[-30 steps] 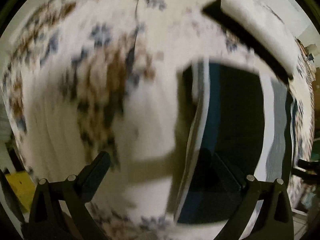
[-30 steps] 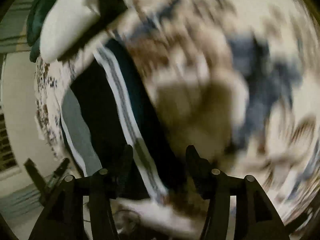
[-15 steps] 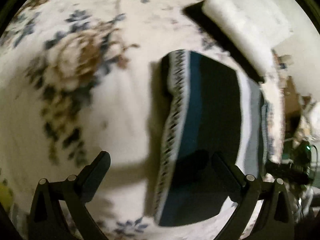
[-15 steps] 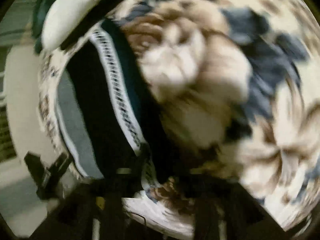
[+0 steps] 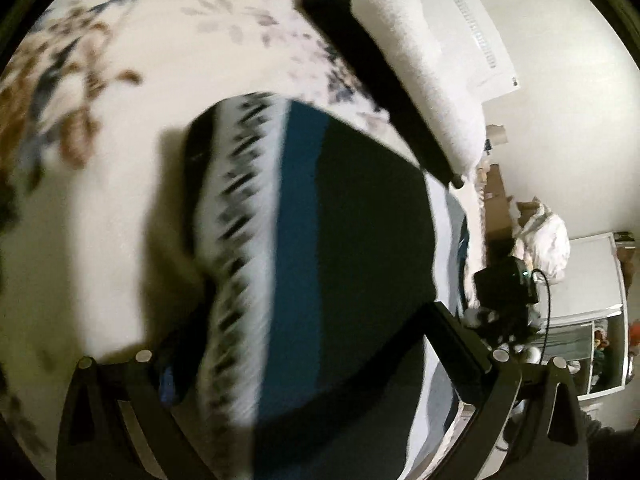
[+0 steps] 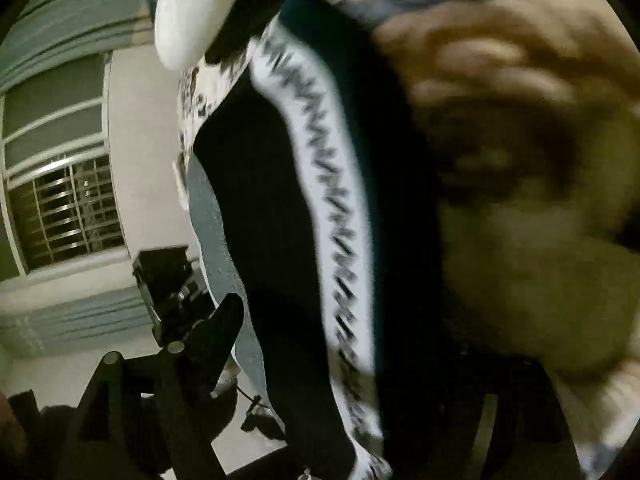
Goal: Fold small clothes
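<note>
A folded dark garment [image 5: 360, 240] with a white patterned band, a blue stripe and a grey edge lies on a floral bedspread [image 5: 160, 40]. My left gripper [image 5: 308, 368] is open, its fingers [image 5: 456, 344] spread to either side of the garment's near end, close above it. In the right wrist view the same garment [image 6: 280, 220] fills the middle, blurred. My right gripper [image 6: 340, 360] is open; its left finger [image 6: 216, 340] shows beside the garment's grey edge and the right finger is lost in dark blur.
A white roll on a dark flat thing [image 5: 416, 64] lies past the garment at the bed's edge [image 6: 184, 8]. Beyond the bed are a white wall, white furniture [image 5: 592, 280], a black device on a stand [image 6: 168, 280] and a barred window [image 6: 68, 216].
Both grippers have moved in closer over the garment, which now fills more of each view. The left view has swung right towards the bed's edge. Both stay open.
</note>
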